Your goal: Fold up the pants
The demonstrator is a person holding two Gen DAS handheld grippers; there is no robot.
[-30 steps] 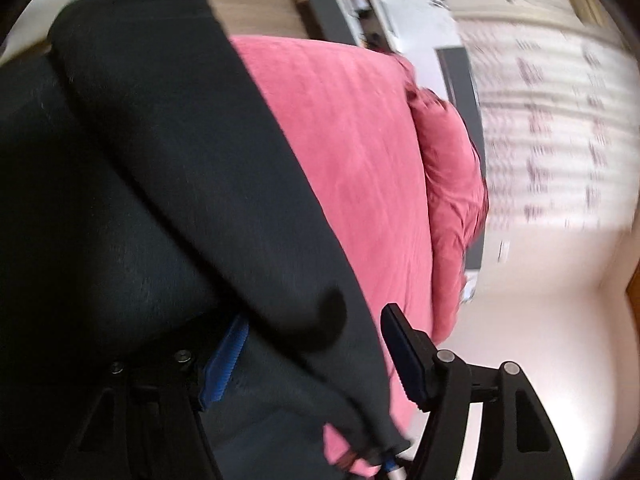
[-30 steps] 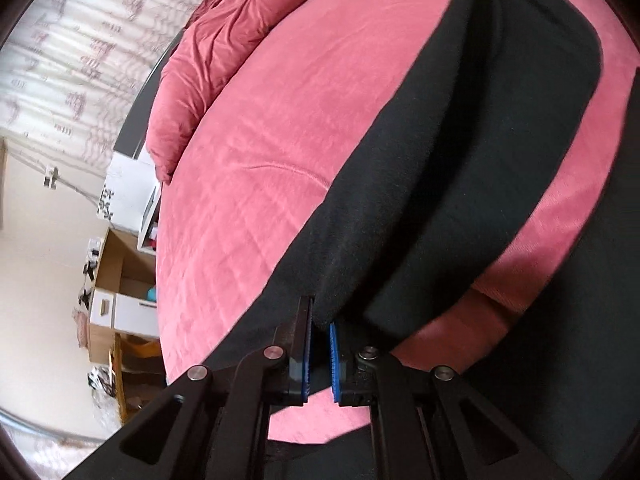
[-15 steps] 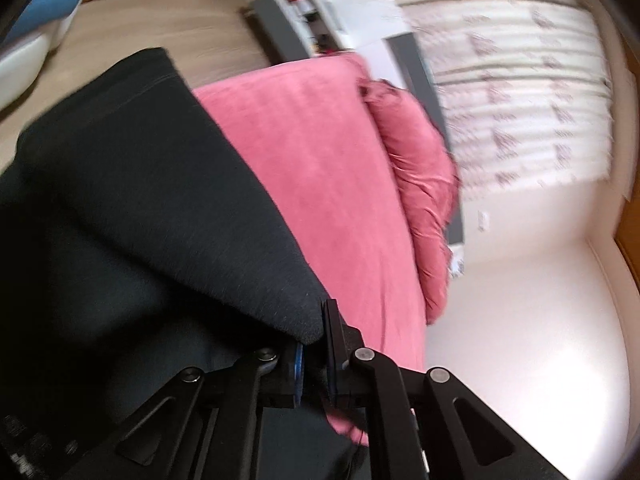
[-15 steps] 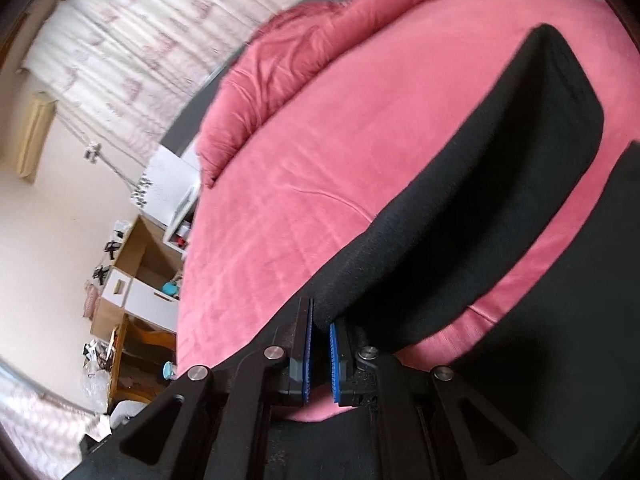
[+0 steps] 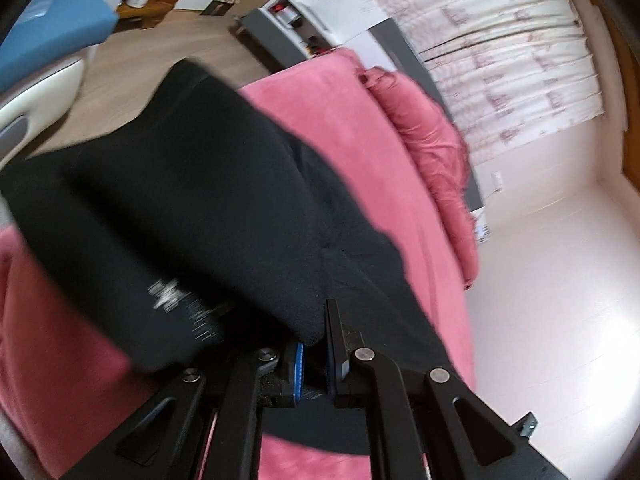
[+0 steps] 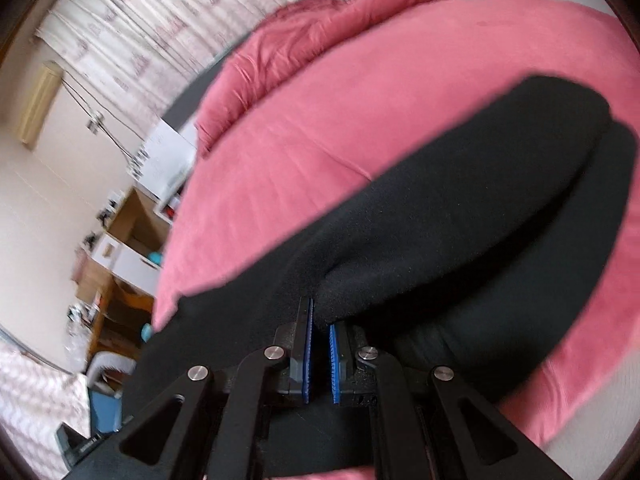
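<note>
Black pants (image 5: 208,200) lie partly lifted over a pink bedspread (image 5: 352,128). My left gripper (image 5: 316,332) is shut on a doubled edge of the pants, and the cloth bulges out above its blue pads. A small white print shows on the fabric at lower left. In the right wrist view my right gripper (image 6: 320,324) is also shut on the pants (image 6: 460,208), pinching a fold that arches away to the right over the pink bedspread (image 6: 320,128). Both held folds hang raised above the layer of pants below.
A bunched pink duvet (image 5: 432,132) lies at the head of the bed below patterned curtains (image 5: 500,48). A wooden floor (image 5: 132,64), a blue and white object (image 5: 44,32) and a white cabinet (image 5: 332,4) lie beyond the bed. Shelves and boxes (image 6: 124,248) stand at left.
The left gripper closed on the pants edge and carried it across; a pink strip now shows at lower left. The right gripper, shut throughout, also moved with its fold, and both views rolled.
</note>
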